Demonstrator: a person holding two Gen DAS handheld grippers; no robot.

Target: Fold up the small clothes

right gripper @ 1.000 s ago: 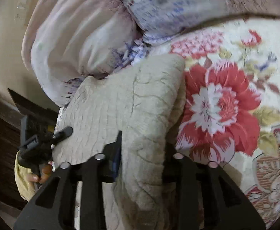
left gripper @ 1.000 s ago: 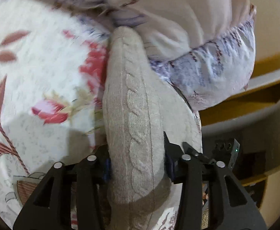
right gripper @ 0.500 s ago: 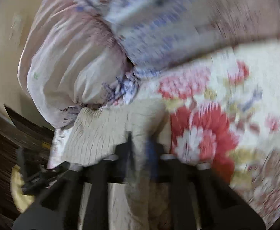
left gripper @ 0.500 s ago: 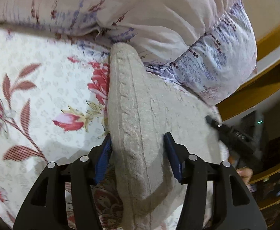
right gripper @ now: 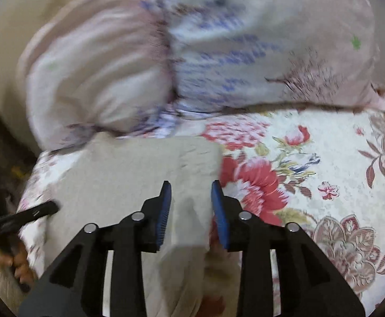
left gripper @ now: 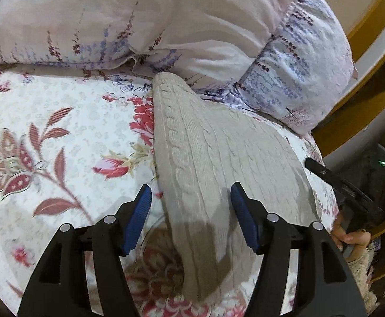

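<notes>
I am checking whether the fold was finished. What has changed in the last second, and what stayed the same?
Both grippers let go. The left gripper, which was clamped on the beige sweater, now has its jaws spread clear of the knit. The right gripper has also opened, and the cloth lies loose between its jaws. Both drew back a little. The sweater stays folded on the flowered bedspread, against the pillows.

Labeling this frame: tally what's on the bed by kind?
Beige cable-knit garment: 1
Lavender-print pillows: 2
Floral bedspread: 1
Grippers over the garment: 2, left gripper and right gripper, both open
Total: 6
</notes>
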